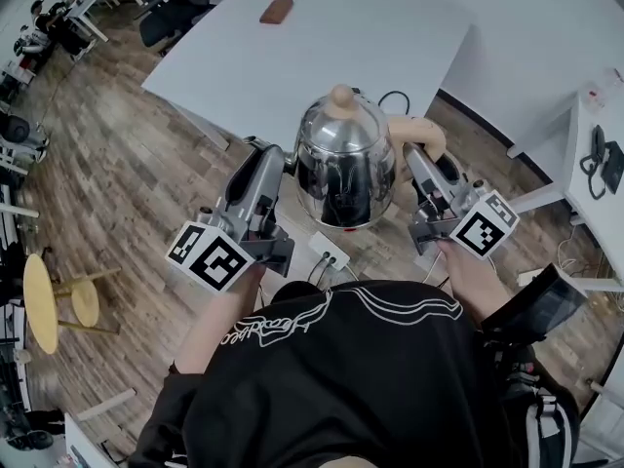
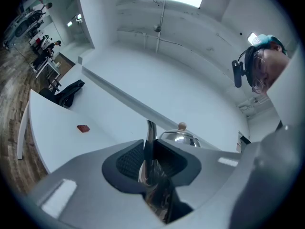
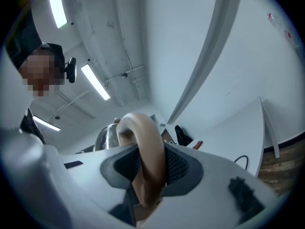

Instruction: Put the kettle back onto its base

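Note:
A shiny steel kettle with a tan lid knob hangs in the air between my two grippers, over the wooden floor just short of the white table. My left gripper is shut on its thin metal spout. In the left gripper view the dark pads press on the spout, with the domed lid behind. My right gripper is shut on the curved tan handle. I see no kettle base in any view.
A small brown object lies far back on the table, and a black cable loops at its near edge. A white power strip lies on the floor under the kettle. Another white desk stands at right, round stools at left.

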Tool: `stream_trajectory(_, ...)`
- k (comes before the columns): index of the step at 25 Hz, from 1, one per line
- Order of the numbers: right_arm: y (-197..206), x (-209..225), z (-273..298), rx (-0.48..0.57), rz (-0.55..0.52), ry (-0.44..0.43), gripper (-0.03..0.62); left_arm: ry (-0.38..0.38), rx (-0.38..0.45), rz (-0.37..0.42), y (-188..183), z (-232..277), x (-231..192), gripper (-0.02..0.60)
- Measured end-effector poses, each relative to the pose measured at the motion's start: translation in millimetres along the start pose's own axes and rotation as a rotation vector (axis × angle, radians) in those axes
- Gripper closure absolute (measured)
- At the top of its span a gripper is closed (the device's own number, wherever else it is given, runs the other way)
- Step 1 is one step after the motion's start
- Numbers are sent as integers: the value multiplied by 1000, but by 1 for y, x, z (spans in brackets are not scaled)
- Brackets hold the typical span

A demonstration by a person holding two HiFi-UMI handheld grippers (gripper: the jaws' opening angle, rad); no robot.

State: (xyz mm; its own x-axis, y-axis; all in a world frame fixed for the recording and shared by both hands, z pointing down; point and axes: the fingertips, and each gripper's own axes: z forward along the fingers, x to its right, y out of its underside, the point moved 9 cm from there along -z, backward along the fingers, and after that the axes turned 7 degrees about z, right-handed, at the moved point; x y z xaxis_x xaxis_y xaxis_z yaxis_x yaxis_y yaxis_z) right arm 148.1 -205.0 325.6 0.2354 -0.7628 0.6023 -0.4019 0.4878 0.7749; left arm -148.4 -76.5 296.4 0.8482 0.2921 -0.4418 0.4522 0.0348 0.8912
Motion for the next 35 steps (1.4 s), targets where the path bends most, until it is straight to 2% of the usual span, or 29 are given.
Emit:
stream_trajectory(4, 2, 2, 0, 13, -33, -22, 473, 17, 7, 36, 2, -2, 0, 492)
stream_trajectory(8, 4, 7, 2, 17, -71, -44, 476, 31, -6, 104, 4, 2, -5, 492)
stream_trajectory(14, 10, 11, 1, -11, -142, -47, 480, 75, -25, 182, 12, 10, -19, 494)
stream_trajectory(22, -2, 62, 61, -142, -234, -59, 488, 166, -66, 218, 5, 80, -94, 492)
stream_trajectory(27, 5, 90, 79, -217, -243, -15, 491, 260, -129, 207, 17, 114, -137, 492)
stream_trajectory(31, 9, 114, 90, -256, -268, 18, 491, 332, -185, 241, 29, 143, -165, 486)
stream_trajectory(35, 14, 135, 98, -267, -279, 57, 493, 368, -225, 250, 42, 168, -187, 483)
